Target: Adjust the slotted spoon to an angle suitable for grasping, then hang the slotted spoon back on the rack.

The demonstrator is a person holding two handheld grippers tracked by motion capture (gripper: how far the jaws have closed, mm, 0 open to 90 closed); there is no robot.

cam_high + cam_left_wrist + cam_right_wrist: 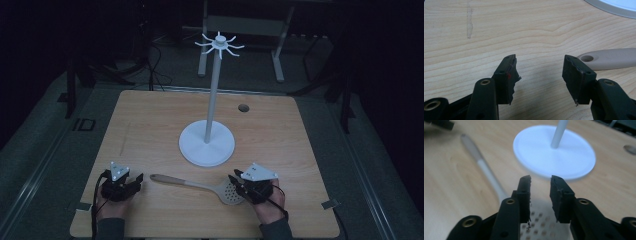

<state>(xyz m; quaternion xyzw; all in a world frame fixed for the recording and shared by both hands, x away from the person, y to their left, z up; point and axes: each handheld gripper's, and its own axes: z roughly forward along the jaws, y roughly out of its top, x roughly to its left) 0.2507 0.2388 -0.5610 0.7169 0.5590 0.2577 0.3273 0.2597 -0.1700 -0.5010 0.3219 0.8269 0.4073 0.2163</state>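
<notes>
Wooden worktop: slotted spatula lying crosswise, perforated head under the right tongs, handle toward the left tongs; both gape empty.

The high view looks forward and down from above the person's side, taking in the whole worktop. The left gripper view sits low and close over the wood, facing the slotted spatula handle's end. The right gripper view looks down along its jaws over the spatula's perforated head toward the white stand. All three share spatula and stand base
</notes>
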